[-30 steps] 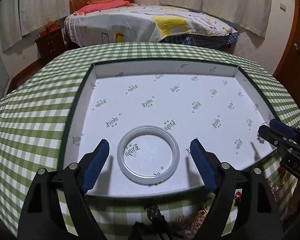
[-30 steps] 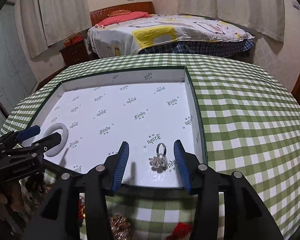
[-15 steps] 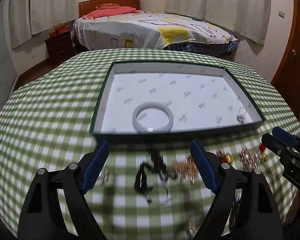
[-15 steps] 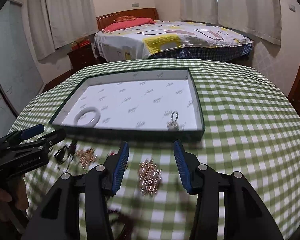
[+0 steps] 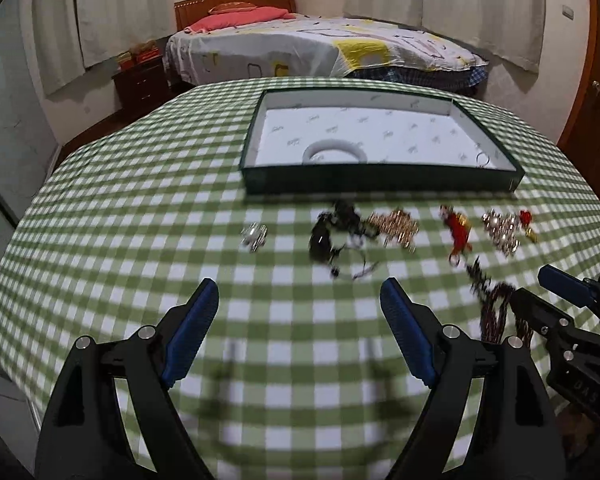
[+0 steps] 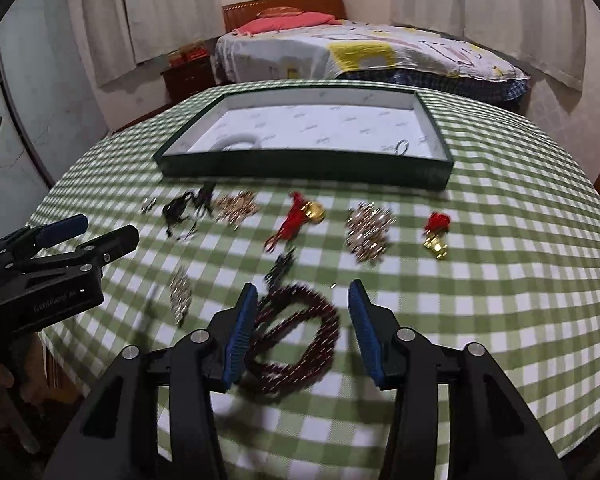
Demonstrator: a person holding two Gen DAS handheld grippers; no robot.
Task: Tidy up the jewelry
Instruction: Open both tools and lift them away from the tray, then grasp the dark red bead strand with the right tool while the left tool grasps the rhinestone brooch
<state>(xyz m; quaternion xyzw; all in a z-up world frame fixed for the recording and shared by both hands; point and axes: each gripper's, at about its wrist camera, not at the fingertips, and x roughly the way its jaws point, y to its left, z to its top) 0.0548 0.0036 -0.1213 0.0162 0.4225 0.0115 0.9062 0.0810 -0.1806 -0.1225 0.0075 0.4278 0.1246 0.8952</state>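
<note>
Ahead of both tools, a tray [image 6: 304, 164] sits on the surface [image 6: 500, 280], holding a bangle [image 5: 335, 151] toward its left and a ring [image 6: 401, 147] toward its right. Loose jewellery lies in a row before the tray. A bead strand [image 6: 296, 340] lies between the right tool's [image 6: 303, 328] fingers.

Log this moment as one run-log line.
left claw: open, holds nothing | right claw: open over dark bead bracelet | tray: white bangle, ring | rest on tablecloth
</note>
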